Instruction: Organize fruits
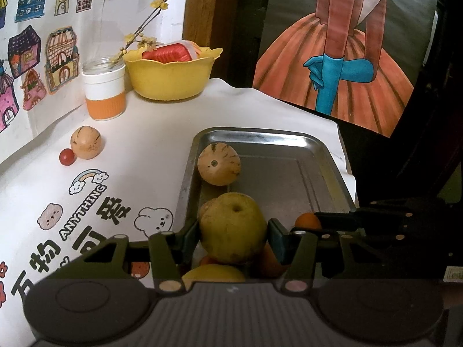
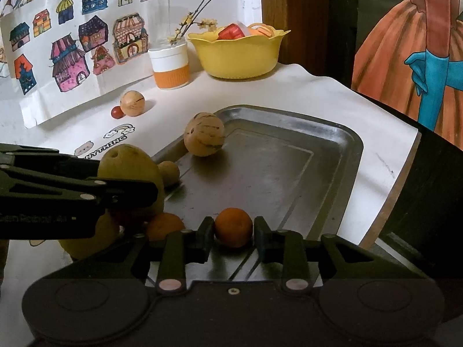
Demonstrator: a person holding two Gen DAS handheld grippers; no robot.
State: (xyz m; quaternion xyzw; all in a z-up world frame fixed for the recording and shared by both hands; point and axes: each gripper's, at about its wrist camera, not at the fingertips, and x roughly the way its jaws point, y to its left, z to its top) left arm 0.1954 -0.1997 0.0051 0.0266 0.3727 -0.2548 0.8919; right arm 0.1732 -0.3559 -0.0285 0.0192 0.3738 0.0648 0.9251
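My left gripper [image 1: 231, 240] is shut on a yellow-green pear-like fruit [image 1: 233, 227], held over the near left corner of the steel tray [image 1: 289, 173]. From the right wrist view the same fruit [image 2: 130, 167] sits in the left gripper [image 2: 150, 193], above a second orange [image 2: 165, 225] and a yellow fruit [image 2: 86, 237]. My right gripper [image 2: 233, 231] is open, its pads just beside a small orange [image 2: 233, 227] resting on the tray [image 2: 275, 173]. A striped tan fruit [image 2: 204, 134] and a small brown one [image 2: 168, 172] lie along the tray's left side.
Another striped tan fruit [image 1: 86, 142] and a small red fruit [image 1: 67, 156] lie on the white cloth left of the tray. A white-and-orange jar [image 1: 105, 92] with a flower twig and a yellow bowl [image 1: 170, 78] stand at the back. The table ends just right of the tray.
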